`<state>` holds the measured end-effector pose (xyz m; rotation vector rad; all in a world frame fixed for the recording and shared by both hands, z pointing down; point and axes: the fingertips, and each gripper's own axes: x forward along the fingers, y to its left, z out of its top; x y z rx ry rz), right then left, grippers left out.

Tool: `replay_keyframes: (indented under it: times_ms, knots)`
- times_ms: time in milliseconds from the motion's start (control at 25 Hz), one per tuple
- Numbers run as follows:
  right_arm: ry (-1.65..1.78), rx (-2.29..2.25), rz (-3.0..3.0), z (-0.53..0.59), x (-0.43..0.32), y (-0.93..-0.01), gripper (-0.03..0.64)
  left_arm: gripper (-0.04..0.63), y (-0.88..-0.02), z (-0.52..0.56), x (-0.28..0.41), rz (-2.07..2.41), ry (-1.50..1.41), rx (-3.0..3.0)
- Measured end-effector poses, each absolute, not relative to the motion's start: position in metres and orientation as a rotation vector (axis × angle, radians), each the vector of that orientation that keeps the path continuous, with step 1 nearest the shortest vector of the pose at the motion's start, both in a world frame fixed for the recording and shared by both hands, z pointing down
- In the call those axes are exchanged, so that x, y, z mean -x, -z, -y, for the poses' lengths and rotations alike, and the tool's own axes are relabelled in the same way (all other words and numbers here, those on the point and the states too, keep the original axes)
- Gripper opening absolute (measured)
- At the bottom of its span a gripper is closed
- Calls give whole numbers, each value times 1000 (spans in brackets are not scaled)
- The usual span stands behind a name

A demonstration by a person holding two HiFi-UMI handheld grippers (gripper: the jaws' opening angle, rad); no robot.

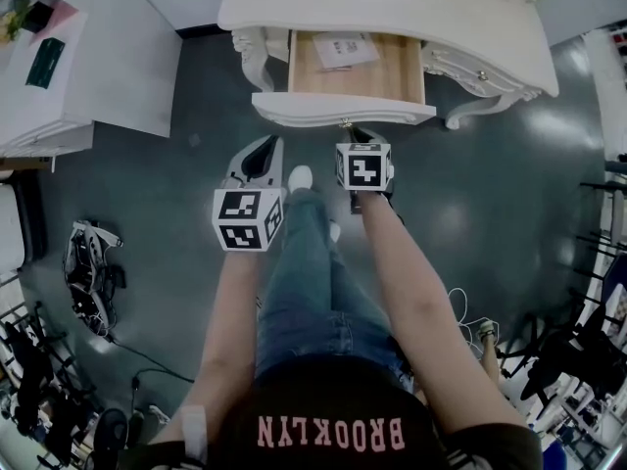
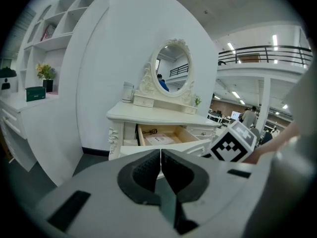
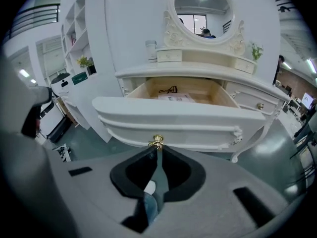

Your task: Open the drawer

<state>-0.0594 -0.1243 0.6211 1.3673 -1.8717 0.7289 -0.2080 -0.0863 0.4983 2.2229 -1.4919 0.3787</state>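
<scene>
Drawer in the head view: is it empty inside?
No, a white paper lies on the wooden bottom of the open drawer.

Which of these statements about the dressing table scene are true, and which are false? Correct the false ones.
1. The drawer is pulled out. True.
2. The drawer is empty. False: papers lie inside it.
3. The left gripper grips something. False: its jaws are shut on nothing, short of the table.
4. An oval mirror stands on the dressing table. True.
5. The right gripper has its jaws wide apart. False: they are closed on the drawer's gold knob.
</scene>
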Motion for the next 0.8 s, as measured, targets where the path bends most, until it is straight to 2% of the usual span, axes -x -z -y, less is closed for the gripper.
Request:
replay_keyframes:
  times_ms: [120, 800]
  knots:
    - [-705, -1379, 1904, 123, 55, -601, 0, 6, -485, 86, 207, 1499, -370, -2242]
    - [-599, -1318, 2137, 101, 58, -488, -2, 5, -415, 86, 188, 1515, -358, -2376]
